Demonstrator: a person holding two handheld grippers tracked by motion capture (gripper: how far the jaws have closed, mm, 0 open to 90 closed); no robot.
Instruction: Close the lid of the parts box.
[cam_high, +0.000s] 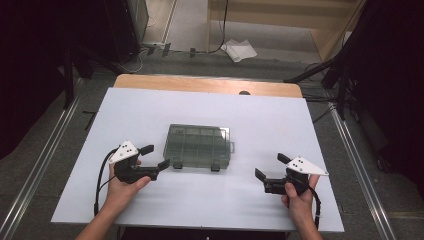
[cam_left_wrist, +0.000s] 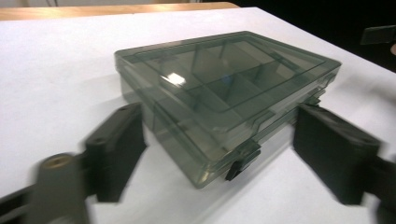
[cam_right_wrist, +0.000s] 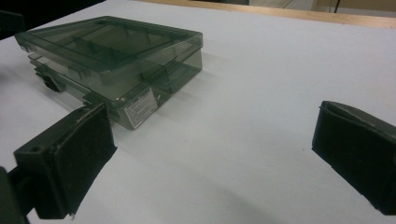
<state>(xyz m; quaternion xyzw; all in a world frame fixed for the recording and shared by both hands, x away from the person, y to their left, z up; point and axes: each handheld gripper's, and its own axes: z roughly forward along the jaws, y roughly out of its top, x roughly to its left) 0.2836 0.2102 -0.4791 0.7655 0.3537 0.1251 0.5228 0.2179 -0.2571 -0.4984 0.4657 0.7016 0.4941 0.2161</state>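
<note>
Organizer box (cam_high: 200, 145) flat, long axis left-right, latches seemingly toward person.

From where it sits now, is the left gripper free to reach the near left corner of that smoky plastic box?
Probably yes. The left gripper is open, right beside the closed compartment box, and the white tabletop between them looks bare. In the left gripper view the box corner sits between the jaws.

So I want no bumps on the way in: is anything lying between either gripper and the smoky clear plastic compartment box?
Nothing visible. Only bare white tabletop separates the right gripper from the smoky clear plastic compartment box. The left gripper, jaws open, is already at the box's near left corner.
</note>
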